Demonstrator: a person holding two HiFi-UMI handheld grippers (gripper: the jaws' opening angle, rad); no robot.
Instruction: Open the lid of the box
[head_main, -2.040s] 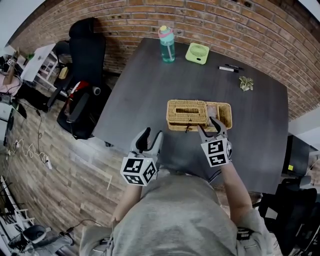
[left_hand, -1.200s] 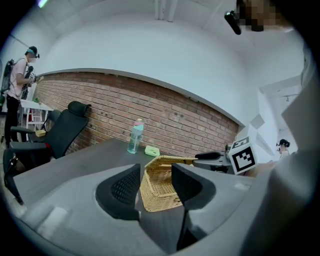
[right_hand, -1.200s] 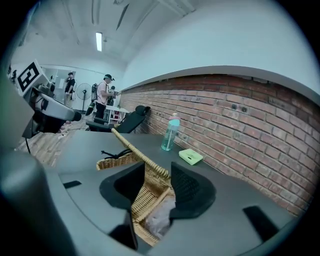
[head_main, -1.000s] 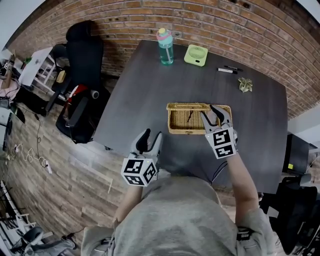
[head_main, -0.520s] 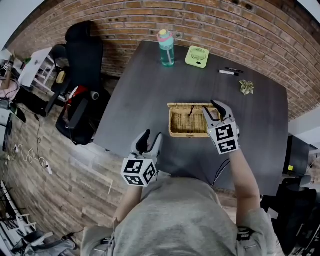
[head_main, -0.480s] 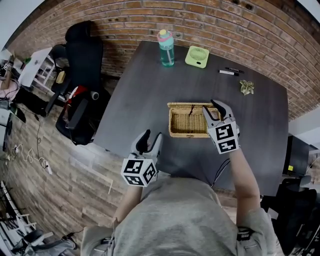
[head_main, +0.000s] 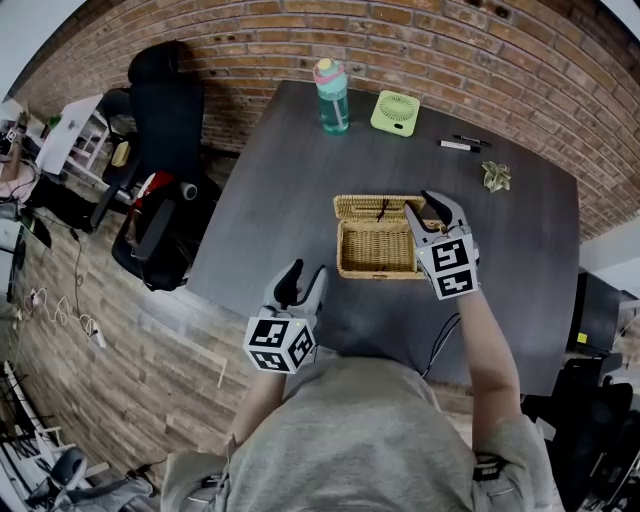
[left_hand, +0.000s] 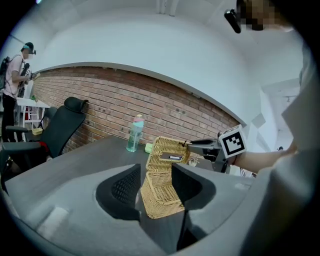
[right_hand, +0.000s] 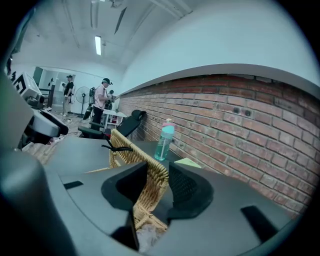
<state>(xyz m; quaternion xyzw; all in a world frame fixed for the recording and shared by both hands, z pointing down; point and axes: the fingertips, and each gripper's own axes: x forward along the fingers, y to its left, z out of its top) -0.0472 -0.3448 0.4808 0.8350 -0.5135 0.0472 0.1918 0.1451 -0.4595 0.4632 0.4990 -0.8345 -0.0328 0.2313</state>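
One tan wicker box (head_main: 372, 252) sits mid-table (head_main: 280, 170), rectangular, top open. Its slotted lid (head_main: 372, 207) stands upright along the far edge. Right gripper (head_main: 419, 204) jaws, just been closing, pinch the lid's right end. Left gripper (head_main: 306, 269) jaws wide, empty.

The dark grey table (head_main: 290, 190) carries a few things, well spread out. Near its middle sits a wicker box (head_main: 375, 250), its lid (head_main: 372, 207) raised along the far side. At the far edge stand a teal water bottle (head_main: 333, 92) with a pink cap and, just to its right, a small green fan (head_main: 395, 107). Further right lie two markers (head_main: 460, 145) close together, and nearer than these a small crumpled greenish thing (head_main: 494, 176).
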